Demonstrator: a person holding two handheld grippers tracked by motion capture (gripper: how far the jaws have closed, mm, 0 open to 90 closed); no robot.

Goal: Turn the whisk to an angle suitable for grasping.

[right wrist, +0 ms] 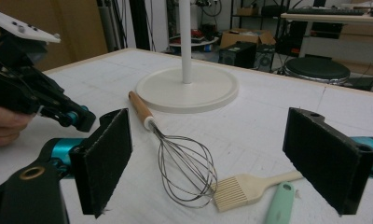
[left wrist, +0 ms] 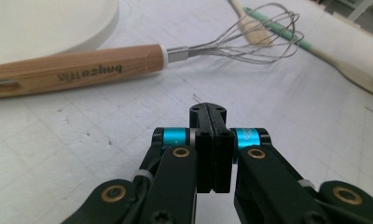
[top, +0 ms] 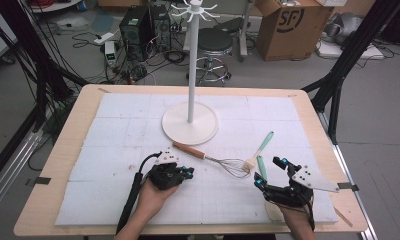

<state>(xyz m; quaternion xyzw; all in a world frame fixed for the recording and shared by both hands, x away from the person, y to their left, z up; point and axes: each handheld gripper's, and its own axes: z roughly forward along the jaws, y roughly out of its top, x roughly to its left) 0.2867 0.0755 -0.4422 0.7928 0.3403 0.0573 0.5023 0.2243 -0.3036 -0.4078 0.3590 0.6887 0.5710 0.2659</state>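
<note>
A whisk (top: 208, 158) with a wooden handle lies on the white mat in front of the stand's round base (top: 190, 125). My left gripper (top: 190, 173) rests low on the mat just short of the whisk handle (left wrist: 72, 72), its jaws pressed together on nothing (left wrist: 208, 110). My right gripper (top: 268, 172) hovers to the right with its black pads (right wrist: 105, 158) wide apart. Between them, farther off, lie the whisk's wire head (right wrist: 187, 165), a cream brush (right wrist: 245, 186) and a mint handle (right wrist: 278, 205).
The white hook stand (top: 190, 60) rises from the middle of the table (top: 58, 165). A brush with a teal handle (top: 261, 147) and a mint-handled spatula (top: 261, 168) lie right of the whisk. A stool, boxes and cables stand beyond the far edge.
</note>
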